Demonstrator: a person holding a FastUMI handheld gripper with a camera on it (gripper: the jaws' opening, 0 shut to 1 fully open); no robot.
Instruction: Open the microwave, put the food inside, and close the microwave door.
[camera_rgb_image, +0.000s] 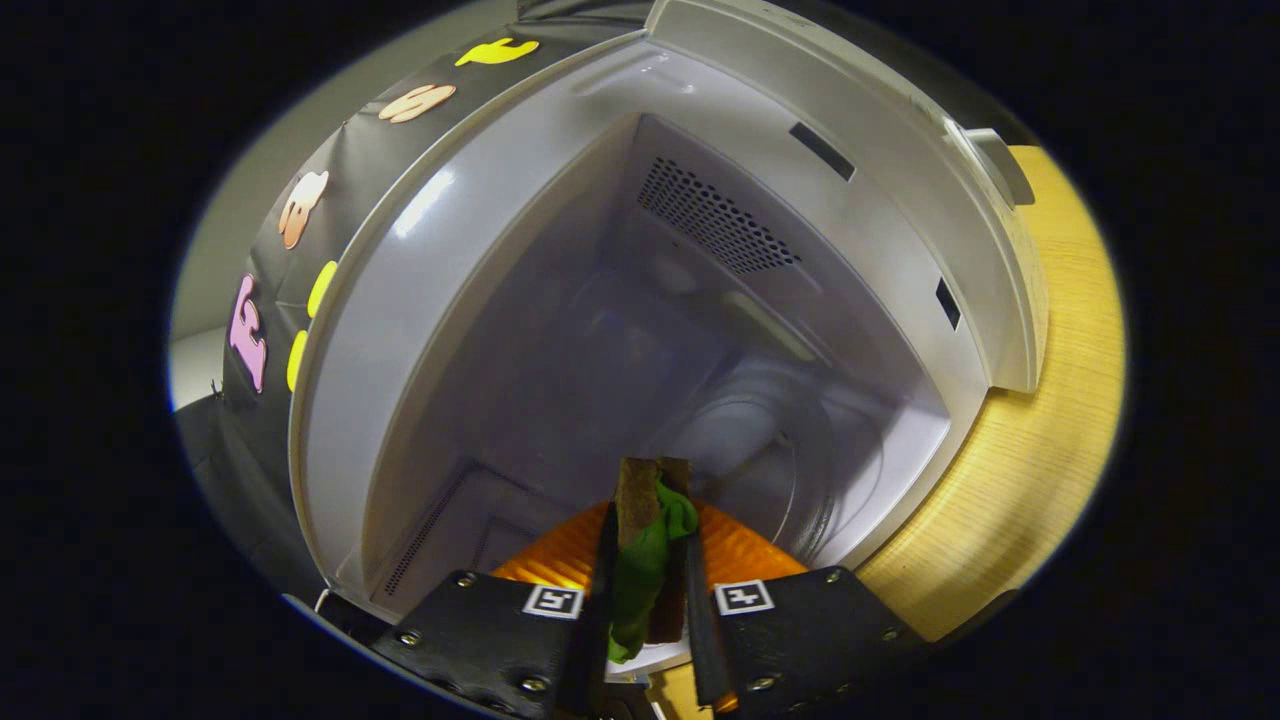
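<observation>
The white microwave (400, 300) stands open in front of me, and I look straight into its cavity. A glass turntable (760, 440) lies on the cavity floor, just beyond the fingers. My gripper (648, 515) is at the mouth of the opening, shut on the food (645, 570), a toy sandwich of two brown bread slices with a green leaf between them. The sandwich stands on edge between the fingers, its far end poking past their tips toward the turntable. The view is rolled, so the cavity floor lies toward the wooden table.
A perforated vent (715, 215) sits in the cavity's inner wall. The microwave rests on a light wooden table (1040, 480). Black booth cloth (270, 300) hangs behind the microwave. A white surface (655, 655) shows under the food, between the fingers.
</observation>
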